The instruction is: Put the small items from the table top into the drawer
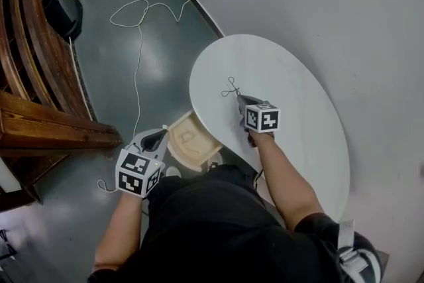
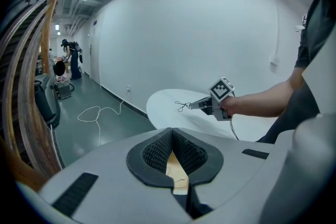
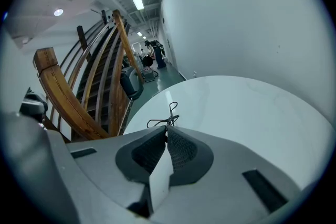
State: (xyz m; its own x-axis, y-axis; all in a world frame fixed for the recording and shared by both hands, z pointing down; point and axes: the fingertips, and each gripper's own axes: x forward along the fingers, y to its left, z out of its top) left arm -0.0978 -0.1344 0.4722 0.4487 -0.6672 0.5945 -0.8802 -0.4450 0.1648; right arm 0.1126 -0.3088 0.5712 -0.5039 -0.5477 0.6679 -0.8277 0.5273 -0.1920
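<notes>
Counting near to far, I see two grippers, one drawer, one table, one small item, one cable. My left gripper (image 1: 158, 136) low, just beside open pale-wood drawer (image 1: 189, 139); jaw tips closed together, nothing between. My right gripper (image 1: 242, 100) over white oval table (image 1: 285, 96); jaws pinched on end of wire item (image 1: 230, 89): thin, black, looped handles like scissors, near table edge on drawer side. Can't tell if it touches tabletop. Beyond, white cable (image 1: 139, 43) looped on grey floor.
</notes>
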